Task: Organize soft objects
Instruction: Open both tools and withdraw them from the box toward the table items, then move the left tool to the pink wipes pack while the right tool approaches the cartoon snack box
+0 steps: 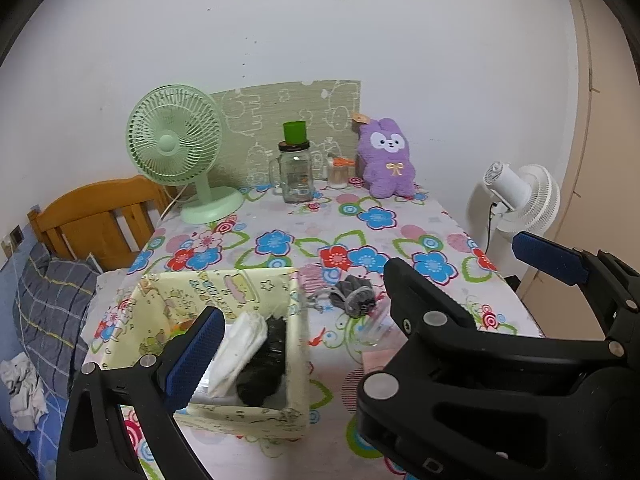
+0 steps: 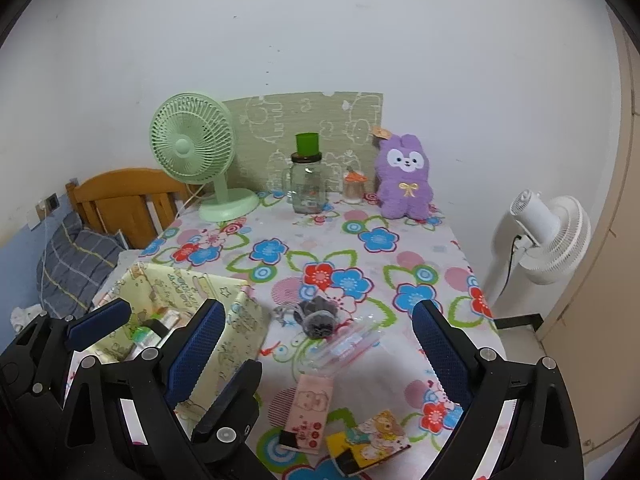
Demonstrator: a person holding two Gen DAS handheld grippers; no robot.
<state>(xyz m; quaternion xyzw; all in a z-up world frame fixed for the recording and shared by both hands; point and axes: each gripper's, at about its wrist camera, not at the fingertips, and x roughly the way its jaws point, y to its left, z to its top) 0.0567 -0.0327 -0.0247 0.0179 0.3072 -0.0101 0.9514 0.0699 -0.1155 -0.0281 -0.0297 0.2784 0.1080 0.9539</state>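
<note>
A pale yellow cartoon-print fabric box (image 1: 298, 344) stands at the table's near left, with a white cloth (image 1: 244, 346) and a black cloth (image 1: 264, 372) inside. My left gripper (image 1: 320, 356) hovers open over the box's right side, holding nothing. A small grey drawstring pouch (image 2: 318, 318) lies just right of the box (image 2: 240, 336), beside a clear plastic bag (image 2: 344, 348). My right gripper (image 2: 320, 352) is open and empty above these, close beside the left one. A purple plush bunny (image 2: 406, 178) sits upright at the far right against the wall.
A green desk fan (image 1: 176, 152), a glass jar with a green cup (image 1: 296, 172) and a small container (image 1: 338, 174) line the back. A pink packet (image 2: 310, 412) and a yellow cartoon packet (image 2: 372, 444) lie near the front edge. A white floor fan (image 2: 552, 236) stands right; a bed (image 1: 52, 308) lies left.
</note>
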